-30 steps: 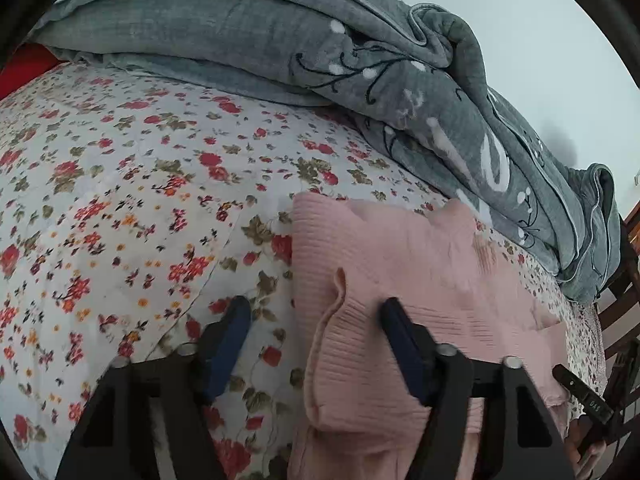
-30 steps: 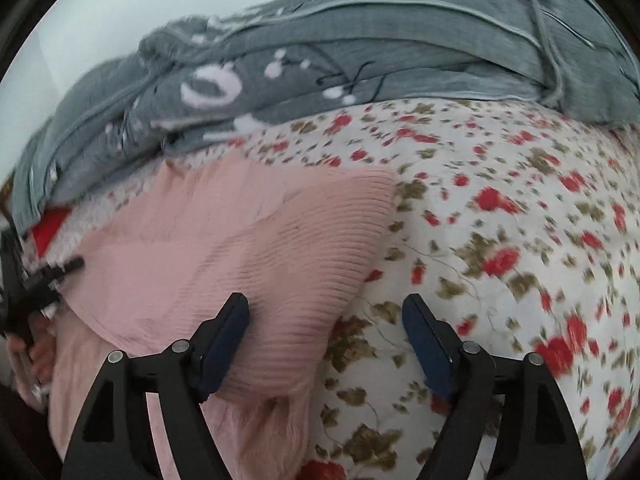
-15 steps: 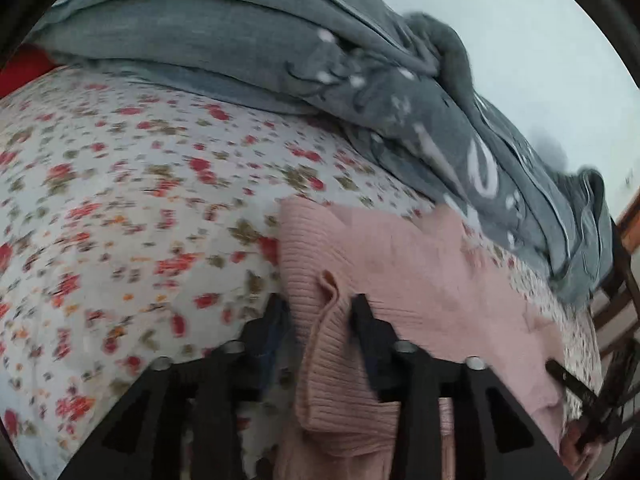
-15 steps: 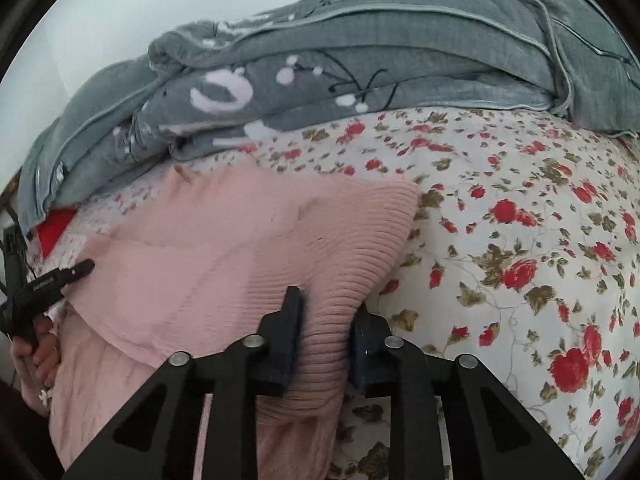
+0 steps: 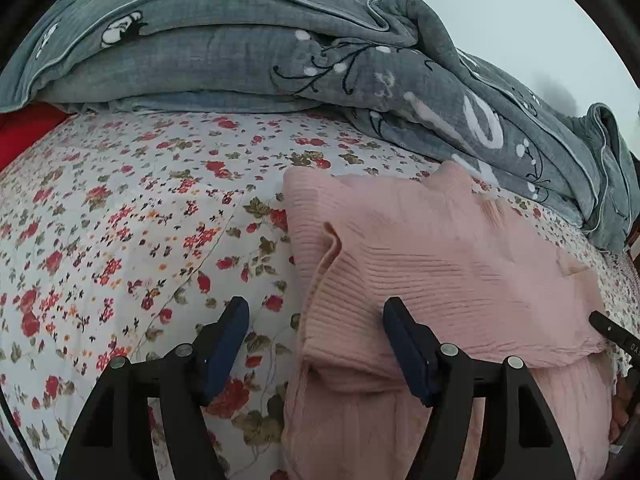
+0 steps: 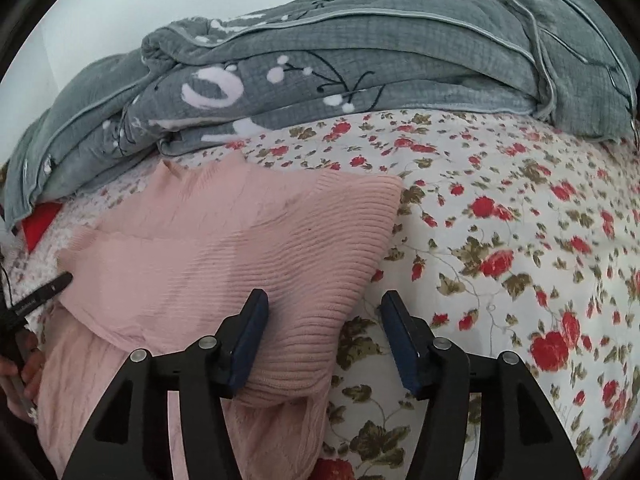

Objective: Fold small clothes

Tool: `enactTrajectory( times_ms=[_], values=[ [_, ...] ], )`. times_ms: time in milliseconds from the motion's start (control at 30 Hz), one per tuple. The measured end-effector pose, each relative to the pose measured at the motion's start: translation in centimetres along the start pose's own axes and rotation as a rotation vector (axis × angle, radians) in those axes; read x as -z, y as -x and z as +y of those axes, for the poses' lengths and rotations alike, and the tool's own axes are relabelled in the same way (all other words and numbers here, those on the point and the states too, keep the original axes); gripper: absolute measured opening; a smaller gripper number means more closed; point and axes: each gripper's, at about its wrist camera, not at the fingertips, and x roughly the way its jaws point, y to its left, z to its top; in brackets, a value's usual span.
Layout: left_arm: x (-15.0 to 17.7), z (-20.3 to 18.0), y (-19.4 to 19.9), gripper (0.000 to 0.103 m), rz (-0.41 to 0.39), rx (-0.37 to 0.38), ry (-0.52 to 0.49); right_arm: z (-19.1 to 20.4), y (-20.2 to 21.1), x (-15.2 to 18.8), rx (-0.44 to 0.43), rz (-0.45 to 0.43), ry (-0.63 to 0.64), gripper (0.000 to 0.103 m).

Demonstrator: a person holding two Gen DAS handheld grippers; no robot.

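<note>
The pink sweater [image 5: 440, 264] lies folded on the floral bed just below the grey quilt [image 5: 280, 52], both tongs [image 5: 316, 344] [image 6: 324, 336] opening off its near corners, presumably letting the fold settle.

The sweater [image 5: 440, 264] is pale pink with a fine ribbed knit; the bedsheet [image 5: 140, 220] is white, strewn with small red flowers and olive-green leaves, the blooms looking larger in the right wrist view [image 6: 520, 260]; the blanket [image 5: 240, 52] is grey-blue with a waffle texture, pale piping, white dots and shapes, and thin black stems; a red patch of cloth [image 5: 24, 132] shows beneath it; each hand-held gripper [image 5: 316, 344] [image 6: 324, 328] is black with dark blue pads; the wall [image 5: 520, 8] is off-white.
</note>
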Motion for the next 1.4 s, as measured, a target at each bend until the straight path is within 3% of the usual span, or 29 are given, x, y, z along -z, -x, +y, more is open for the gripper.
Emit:
enactTrajectory(
  times_ms=[333, 467, 600, 700, 800, 967, 1100, 1200, 1267, 1367, 1400],
  values=[
    [2.0, 0.5, 2.2, 0.079, -0.019, 0.013, -0.004, -0.7, 5.9, 2.8, -0.001, -0.076, -0.048, 0.058],
    [3.5, 0.8, 3.6, 0.082, -0.015, 0.041, -0.015, 0.0, 8.6, 7.4, -0.061, -0.001, -0.023, 0.058],
    [5.7, 0.4, 5.3, 0.080, -0.023, 0.038, -0.069, 1.9, 11.9, 12.9, 0.048, 0.010, 0.095, 0.058],
    [8.5, -0.3, 7.6, 0.075, -0.048, 0.028, -0.140, 2.8, 14.7, 15.4, 0.075, -0.026, 0.109, 0.058],
    [11.4, -0.7, 10.3, 0.074, -0.068, 0.025, -0.197, 3.2, 16.9, 17.3, 0.044, -0.060, 0.090, 0.058],
    [14.6, 0.7, 13.9, 0.074, -0.012, 0.142, -0.116, 4.6, 18.4, 20.3, -0.034, -0.040, 0.079, 0.058],
    [16.9, 1.8, 15.8, 0.074, 0.055, 0.142, -0.039, 5.1, 17.3, 22.0, -0.064, 0.020, 0.053, 0.058],
    [18.4, 2.1, 17.0, 0.070, 0.068, 0.153, -0.016, 5.0, 15.8, 23.0, -0.054, 0.080, 0.022, 0.046],
    [19.3, 2.4, 17.0, 0.065, 0.095, 0.151, 0.004, 5.0, 15.5, 23.6, -0.068, 0.098, 0.018, 0.030],
    [20.0, 2.6, 16.5, 0.050, 0.124, 0.123, 0.020, 5.6, 15.6, 24.0, -0.093, 0.093, 0.057, 0.012],
    [20.2, 2.6, 16.3, 0.041, 0.136, 0.123, 0.026, 5.8, 15.9, 24.2, -0.101, 0.088, 0.069, 0.011]
  ],
)
